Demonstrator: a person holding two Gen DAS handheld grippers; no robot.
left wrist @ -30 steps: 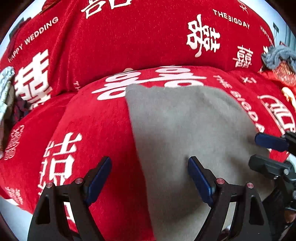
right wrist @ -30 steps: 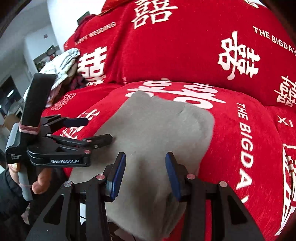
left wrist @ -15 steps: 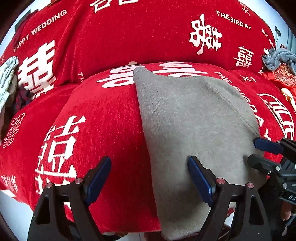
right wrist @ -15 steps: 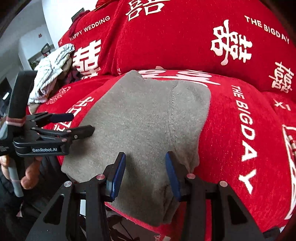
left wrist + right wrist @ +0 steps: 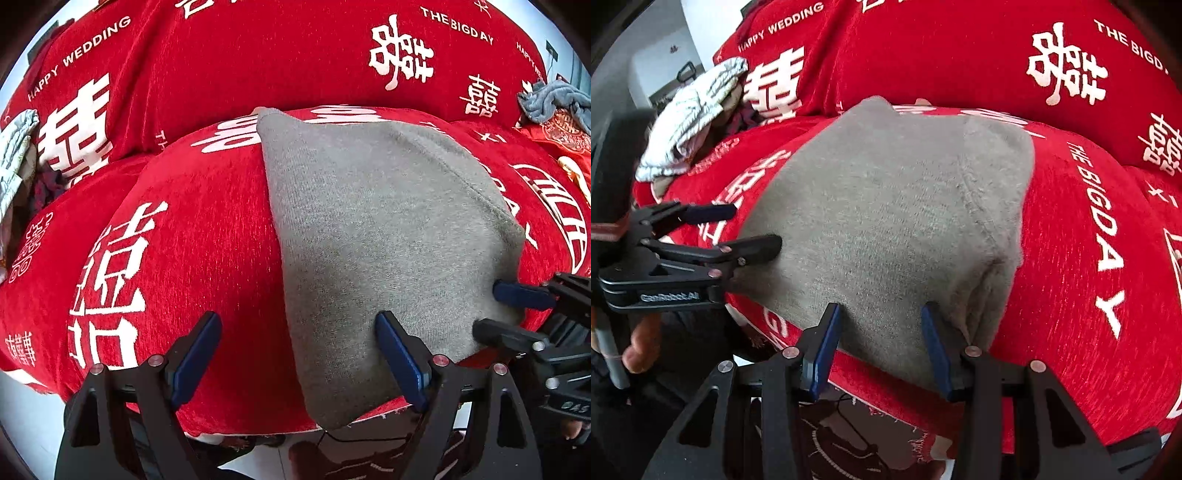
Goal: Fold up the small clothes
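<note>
Grey garment [image 5: 376,236] lies lengthwise toward the sofa back [image 5: 240,55]; both tongs [image 5: 299,354] [image 5: 882,343] spread.

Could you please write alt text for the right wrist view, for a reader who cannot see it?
A grey knit garment lies spread on a red sofa cover printed with white wedding lettering. The open right gripper hovers over its near edge, the open left gripper at its left edge. A pale striped cloth is bunched up behind.

Black tool [image 5: 299,360] — blue pads [image 5: 400,363], silver screws
</note>
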